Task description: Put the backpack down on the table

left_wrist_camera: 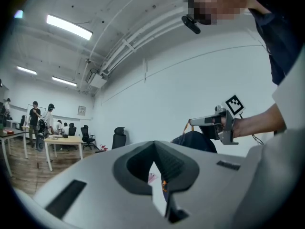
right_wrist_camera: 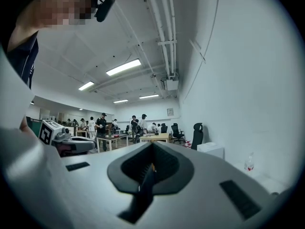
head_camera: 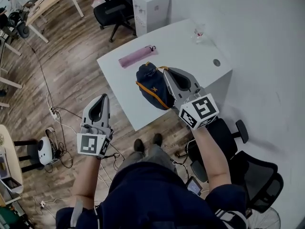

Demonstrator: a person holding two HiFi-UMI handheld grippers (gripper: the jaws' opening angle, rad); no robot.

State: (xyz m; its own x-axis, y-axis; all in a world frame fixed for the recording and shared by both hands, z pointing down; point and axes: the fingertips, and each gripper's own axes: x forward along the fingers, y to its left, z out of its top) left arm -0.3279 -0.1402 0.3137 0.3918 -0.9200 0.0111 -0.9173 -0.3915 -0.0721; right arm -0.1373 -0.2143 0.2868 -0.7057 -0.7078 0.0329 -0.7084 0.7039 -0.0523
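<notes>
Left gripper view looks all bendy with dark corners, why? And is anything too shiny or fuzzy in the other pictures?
Left gripper view: a wide-angle lens bends the ceiling lamp and pipes and darkens the corners. Right gripper view: the same curved look, plus a mosaic patch that was added afterwards. Head view: evenly lit and fairly sharp, with the dark backpack clear against the white table and no harsh glare.
</notes>
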